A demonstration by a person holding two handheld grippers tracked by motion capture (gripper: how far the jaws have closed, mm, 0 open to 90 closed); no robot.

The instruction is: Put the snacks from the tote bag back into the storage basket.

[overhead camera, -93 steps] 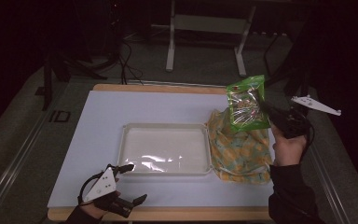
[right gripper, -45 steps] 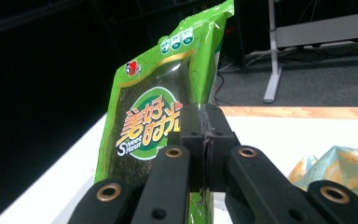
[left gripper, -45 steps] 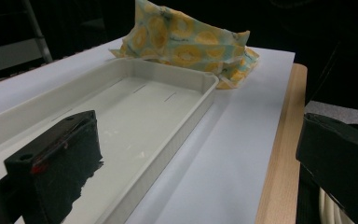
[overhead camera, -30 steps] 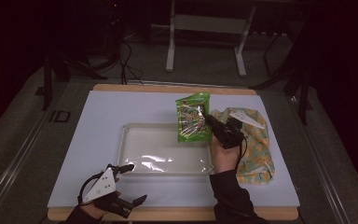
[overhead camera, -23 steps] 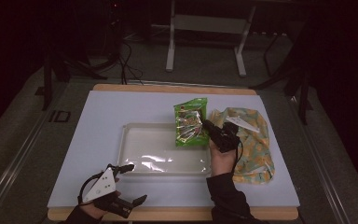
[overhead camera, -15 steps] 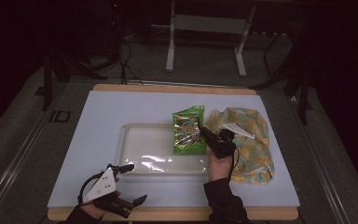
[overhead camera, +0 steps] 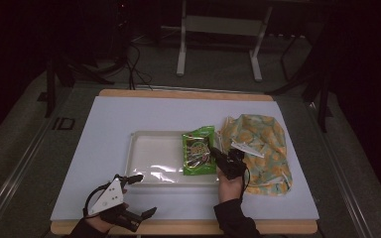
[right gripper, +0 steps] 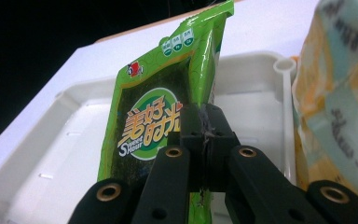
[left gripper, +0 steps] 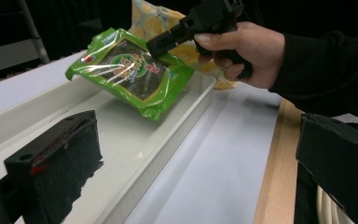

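You work in a dark room where light falls mainly on a wooden table covered by a pale sheet, with a grey floor behind it crossed by black cables and bearing a white metal stand.

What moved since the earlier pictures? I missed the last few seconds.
The right tongs, clamped on the green snack packet, carried it left from above the patterned cloth bag and lowered it over the white tray. The left tongs, tray and bag stayed put.
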